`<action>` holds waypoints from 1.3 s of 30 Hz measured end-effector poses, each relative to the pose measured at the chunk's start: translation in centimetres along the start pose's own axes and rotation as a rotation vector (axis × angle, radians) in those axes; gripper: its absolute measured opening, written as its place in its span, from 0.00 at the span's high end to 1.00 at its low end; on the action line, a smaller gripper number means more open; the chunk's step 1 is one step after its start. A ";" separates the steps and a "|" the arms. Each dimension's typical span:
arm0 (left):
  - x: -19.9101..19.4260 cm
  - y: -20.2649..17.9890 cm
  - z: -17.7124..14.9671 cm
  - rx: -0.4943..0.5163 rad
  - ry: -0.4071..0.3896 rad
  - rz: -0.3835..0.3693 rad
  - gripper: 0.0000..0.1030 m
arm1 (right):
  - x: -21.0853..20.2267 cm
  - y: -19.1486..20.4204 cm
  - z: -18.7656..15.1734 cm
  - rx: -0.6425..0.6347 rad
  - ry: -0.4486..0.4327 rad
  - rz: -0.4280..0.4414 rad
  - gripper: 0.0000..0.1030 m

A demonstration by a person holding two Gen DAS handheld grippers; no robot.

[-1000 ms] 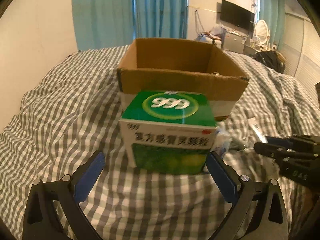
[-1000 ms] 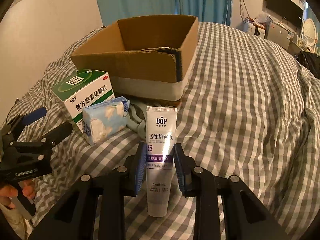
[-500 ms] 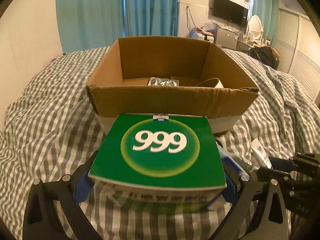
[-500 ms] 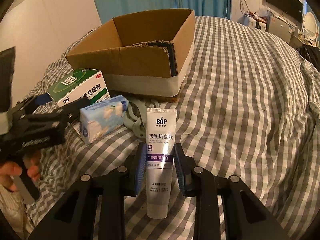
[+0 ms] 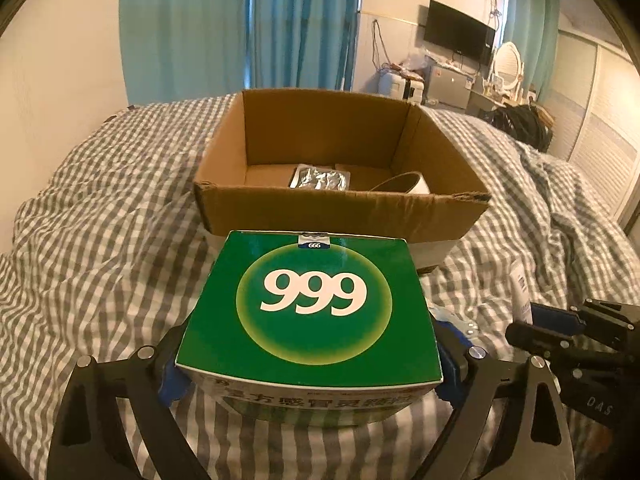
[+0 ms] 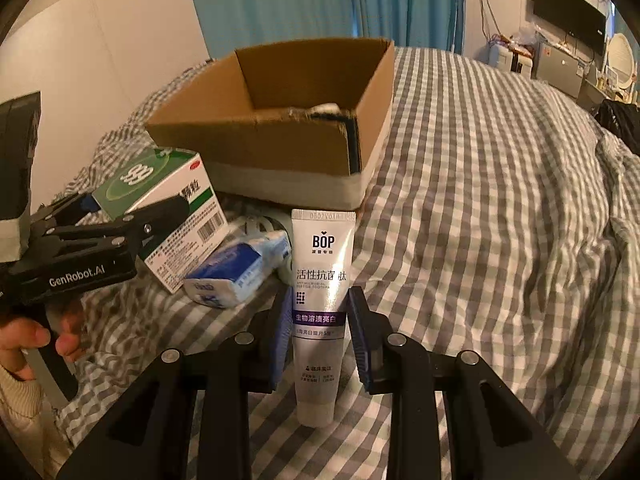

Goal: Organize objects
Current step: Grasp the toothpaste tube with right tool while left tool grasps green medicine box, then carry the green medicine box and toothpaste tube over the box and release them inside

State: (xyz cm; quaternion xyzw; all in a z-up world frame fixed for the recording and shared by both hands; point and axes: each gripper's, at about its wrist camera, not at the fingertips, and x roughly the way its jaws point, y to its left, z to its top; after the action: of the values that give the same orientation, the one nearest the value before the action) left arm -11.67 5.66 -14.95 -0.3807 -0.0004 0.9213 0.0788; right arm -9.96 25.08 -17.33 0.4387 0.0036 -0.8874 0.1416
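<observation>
The left gripper [image 5: 308,376] has the green box [image 5: 316,312] between its two blue pads. The box has a big white 999 on top. The jaws stand very wide and are closing on the box's sides. In the right wrist view the box looks tilted, with one end up off the bed [image 6: 500,200]. A hand [image 6: 28,340] holds this gripper's handle at 9 o'clock in that view.

The cardboard box [image 5: 340,208] sits just past the green box, at 12 o'clock in the left wrist view. Its near wall stands between the green box and the inside. At the bottom lie a silver foil packet [image 5: 320,178] and a roll of tape [image 5: 404,184].

The right gripper [image 6: 318,316] is almost closed. Its blue pads sit tight on both sides of the white tube [image 6: 322,300], which says BOP. The tube lies flat on the checked bed cover, with its flat end pointing to 12 o'clock, at the cardboard box.

Between the tube and the green box lies a blue and white tissue pack [image 6: 236,270], at 10 o'clock from the right gripper. It sits close beside the green box. Something pale and round [image 6: 260,224] lies behind the pack, but I cannot tell what it is.

Far back are blue curtains [image 5: 240,28] and a black TV [image 5: 460,36] on the wall at 1 o'clock. A dark pile [image 5: 520,124] lies at the bed's edge at 2 o'clock.
</observation>
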 end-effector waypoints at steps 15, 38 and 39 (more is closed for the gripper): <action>-7.2 -0.9 1.7 -0.017 -0.045 0.073 0.08 | -8.1 1.2 1.2 -0.025 -0.154 0.068 0.73; -8.6 0.9 14.9 -0.048 -0.251 0.111 0.08 | -12.1 4.8 16.7 -0.183 -0.371 0.074 0.73; -7.8 1.0 15.2 -0.045 -0.247 0.112 0.08 | -11.3 4.7 17.3 -0.182 -0.365 0.075 0.73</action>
State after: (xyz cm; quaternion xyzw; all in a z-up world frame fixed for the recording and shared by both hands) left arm -17.00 4.44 1.26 -0.2654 -0.0093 0.9639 0.0181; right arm -15.69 21.15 2.65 0.2560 0.0417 -0.9422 0.2122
